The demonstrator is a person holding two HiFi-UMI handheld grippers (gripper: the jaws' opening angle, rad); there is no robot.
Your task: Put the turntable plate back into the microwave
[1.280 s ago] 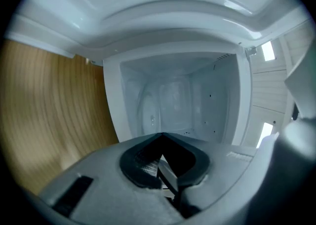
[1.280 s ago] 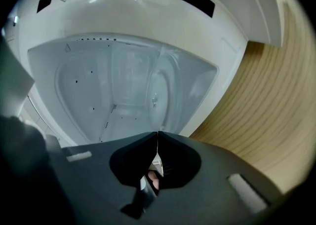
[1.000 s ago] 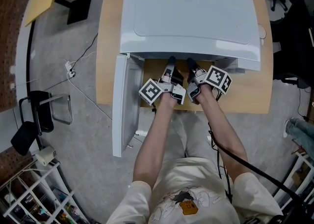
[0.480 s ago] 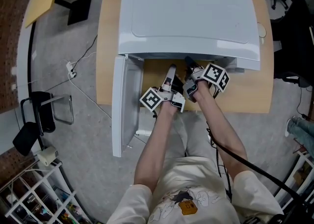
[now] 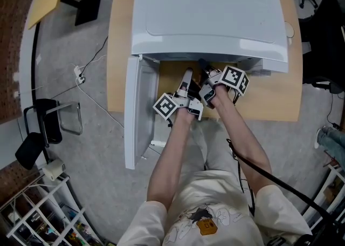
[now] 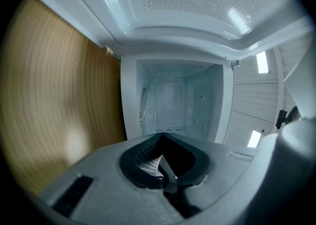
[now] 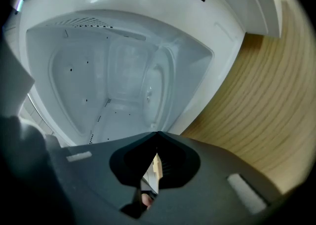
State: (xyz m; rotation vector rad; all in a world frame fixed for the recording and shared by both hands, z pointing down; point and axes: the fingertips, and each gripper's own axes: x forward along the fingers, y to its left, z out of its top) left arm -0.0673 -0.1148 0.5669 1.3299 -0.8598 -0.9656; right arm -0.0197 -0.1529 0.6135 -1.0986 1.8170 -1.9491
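Observation:
A white microwave [image 5: 207, 18] stands on a wooden table [image 5: 272, 102] with its door [image 5: 135, 113] swung open to the left. The clear glass turntable plate [image 7: 157, 78] lies on the floor of the cavity, and its rim [image 6: 143, 108] also shows in the left gripper view. My left gripper [image 5: 187, 74] [image 6: 160, 135] is shut and empty, just outside the opening, pointing in. Close beside it, my right gripper [image 5: 204, 68] [image 7: 157, 132] is shut on nothing, its tips at the cavity mouth. Neither touches the plate.
The open door blocks the left side of the table front. A strip of bare table [image 7: 266, 100] runs in front of the microwave. On the floor lie a cable and plug [image 5: 78, 75], a chair [image 5: 43, 126] and a wire rack [image 5: 38, 212].
My left gripper has drawn back a little from the opening toward me. The right gripper has shifted slightly left and rolled a bit. The plate has stayed in place.

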